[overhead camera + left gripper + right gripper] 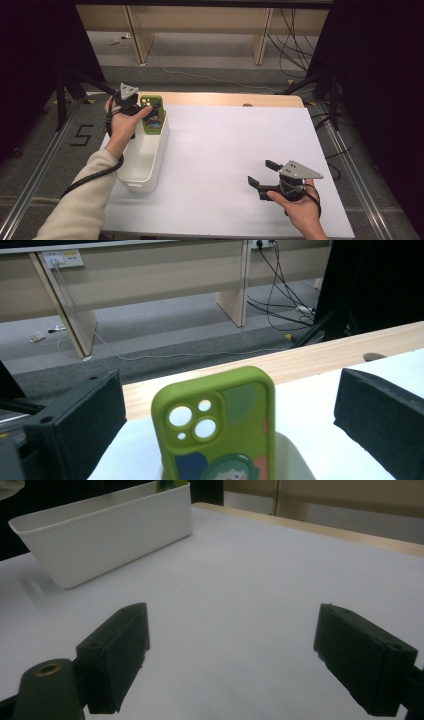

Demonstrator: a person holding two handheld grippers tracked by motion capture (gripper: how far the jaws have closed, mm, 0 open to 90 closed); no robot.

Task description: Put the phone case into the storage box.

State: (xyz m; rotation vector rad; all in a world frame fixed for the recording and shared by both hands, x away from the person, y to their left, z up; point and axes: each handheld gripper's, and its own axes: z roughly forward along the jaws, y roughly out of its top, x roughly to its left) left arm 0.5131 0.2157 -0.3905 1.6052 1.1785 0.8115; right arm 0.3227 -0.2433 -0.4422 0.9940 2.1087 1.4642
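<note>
Phone case (152, 116) upright in bin (145, 172), apparently against far end; table (225, 150) left.

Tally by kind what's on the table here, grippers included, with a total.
Phone case, green, standing at the bin's far end: 1
Bin, white: 1
Grippers, left and right, both open: 2
Total: 4

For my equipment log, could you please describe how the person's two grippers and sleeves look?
Both the left gripper and the right gripper are black, with two blocky jaws and a grey three-cornered plate on top. A black cable trails from each. The left arm wears a cream sleeve.
</note>
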